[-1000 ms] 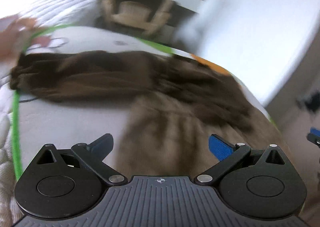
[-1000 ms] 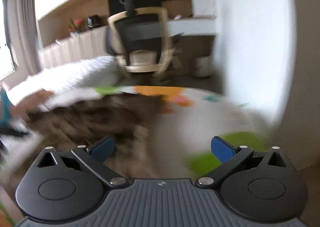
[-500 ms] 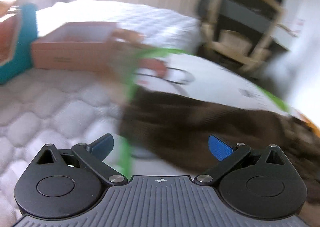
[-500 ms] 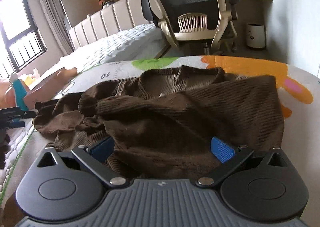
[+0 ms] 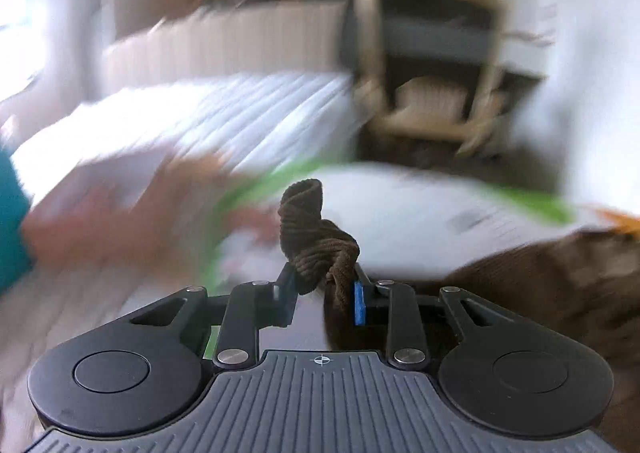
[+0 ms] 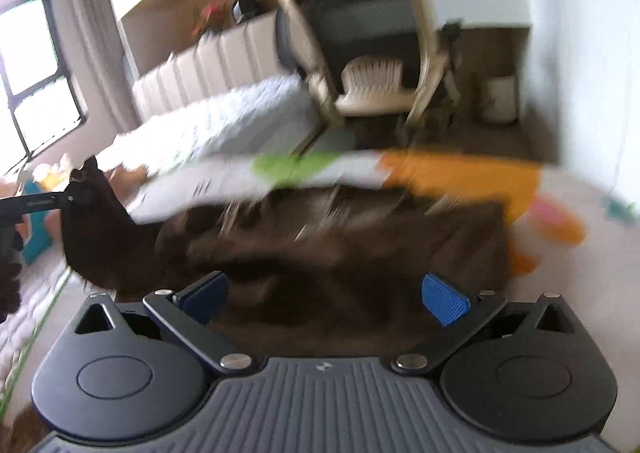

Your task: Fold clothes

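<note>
A brown ribbed knit sweater (image 6: 360,237) lies on a white play mat (image 6: 560,285) with green and orange shapes. My left gripper (image 5: 322,295) is shut on the sweater's sleeve end (image 5: 312,237), which bunches up between the jaws and is lifted off the mat. From the right wrist view the left gripper (image 6: 78,199) shows at the far left, holding the raised sleeve (image 6: 100,237). My right gripper (image 6: 324,295) is open and empty, just above the sweater's body. Both views are motion-blurred.
A beige and black office chair (image 6: 368,53) stands beyond the mat. A white quilted mattress (image 6: 224,125) lies at the left. A pinkish box (image 5: 100,221) sits blurred to the left of the mat. A small white bin (image 6: 500,99) stands by the wall.
My left gripper has closed on the sleeve end and lifted it off the mat. My right gripper has stayed open over the sweater and its view has tilted.
</note>
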### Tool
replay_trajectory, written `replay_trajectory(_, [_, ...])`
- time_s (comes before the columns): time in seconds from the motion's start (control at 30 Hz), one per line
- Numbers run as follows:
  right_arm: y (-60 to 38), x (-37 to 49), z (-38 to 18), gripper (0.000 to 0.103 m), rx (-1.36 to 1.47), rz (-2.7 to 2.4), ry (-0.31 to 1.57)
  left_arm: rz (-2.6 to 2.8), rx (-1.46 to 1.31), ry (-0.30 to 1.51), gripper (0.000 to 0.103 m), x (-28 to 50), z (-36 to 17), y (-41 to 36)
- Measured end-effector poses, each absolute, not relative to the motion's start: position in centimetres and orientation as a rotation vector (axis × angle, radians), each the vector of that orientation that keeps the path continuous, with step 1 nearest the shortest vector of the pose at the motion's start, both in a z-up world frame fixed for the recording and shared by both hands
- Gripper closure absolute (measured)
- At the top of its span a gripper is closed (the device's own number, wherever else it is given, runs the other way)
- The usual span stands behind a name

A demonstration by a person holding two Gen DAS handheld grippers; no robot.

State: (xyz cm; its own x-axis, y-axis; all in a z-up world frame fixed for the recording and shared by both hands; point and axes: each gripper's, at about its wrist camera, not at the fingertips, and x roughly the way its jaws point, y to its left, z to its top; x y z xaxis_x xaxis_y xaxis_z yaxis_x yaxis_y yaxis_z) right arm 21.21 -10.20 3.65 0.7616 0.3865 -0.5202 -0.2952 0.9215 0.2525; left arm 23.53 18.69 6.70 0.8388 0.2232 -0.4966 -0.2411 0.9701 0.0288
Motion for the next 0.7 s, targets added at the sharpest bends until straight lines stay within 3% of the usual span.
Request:
replay_trajectory(0.2, [-13.5,20.2,6.0,0.0,0.167,0.257,0.541,-0.161,-0.058,0.433,0.071,26.7,10.3,8.7])
replay_trajectory(0.23, [-14.0,20.1,6.1,0.0,0.189,0.248,0.544,-0.235,-0.058,0.453,0.064,27.2,9.8,7.1])
replay_trajectory(0.33, [-14.9,20.4,6.2,0.0,0.259,0.27,0.565,-0.407,0.02,0.513,0.029,27.2,7.8,2.8])
replay_trajectory(0.4, [-14.3,20.8,6.3,0.001,0.276,0.313,0.573,-0.434,0.117,0.528,0.026,26.1,6.4,1.1])
replay_trajectory(0.53, [-11.8,23.0,5.2,0.025,0.318,0.412,0.639,-0.376,0.312,0.529,0.018,24.1,4.2,0.6])
replay_trajectory(0.63, [-8.9,24.9,3.3,0.036,0.311,0.424,0.698,-0.273,0.392,0.559,0.011,24.3,2.7,2.0])
replay_trajectory(0.7, [-6.5,26.0,1.7,0.052,0.277,0.449,0.74,-0.207,0.395,0.603,0.011,24.9,1.8,3.5])
